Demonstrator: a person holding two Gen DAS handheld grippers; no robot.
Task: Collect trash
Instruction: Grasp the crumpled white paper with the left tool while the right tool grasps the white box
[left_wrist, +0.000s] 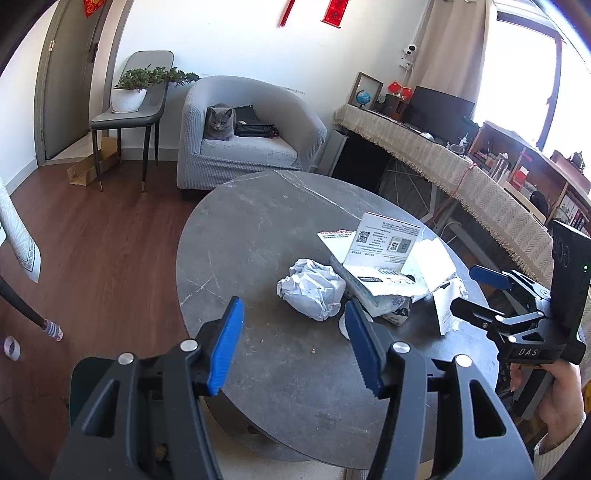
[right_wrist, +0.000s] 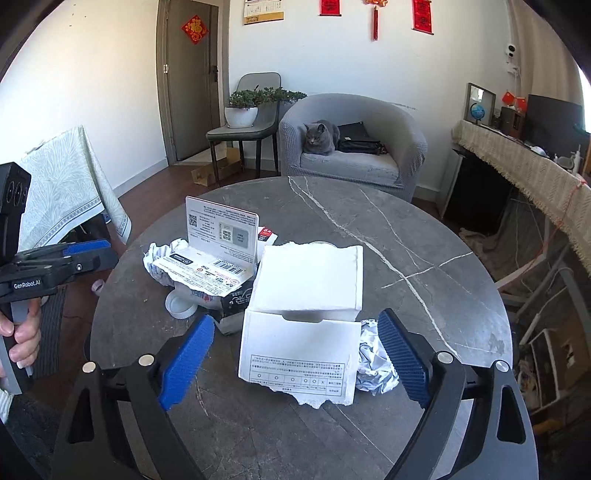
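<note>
Trash lies on a round grey marble table (left_wrist: 258, 229) (right_wrist: 424, 236). A crumpled white paper ball (left_wrist: 312, 288) sits just ahead of my open, empty left gripper (left_wrist: 295, 336). Beside it are a torn printed carton (left_wrist: 384, 251) (right_wrist: 218, 240), a small white cap (right_wrist: 180, 305) and a dark wrapper (right_wrist: 236, 302). My right gripper (right_wrist: 295, 358) is open and its fingers stand either side of a torn white box (right_wrist: 306, 314), not touching it. Crumpled foil paper (right_wrist: 373, 358) lies by the right finger. The right gripper also shows in the left wrist view (left_wrist: 476, 291), and the left gripper in the right wrist view (right_wrist: 96, 251).
A grey armchair (left_wrist: 251, 147) (right_wrist: 354, 155) behind the table holds a grey cat (left_wrist: 219, 122) (right_wrist: 320, 136) and a black bag. A chair with a potted plant (left_wrist: 129, 92) stands left. A cloth-covered desk (left_wrist: 443, 162) runs along the right. Wooden floor surrounds the table.
</note>
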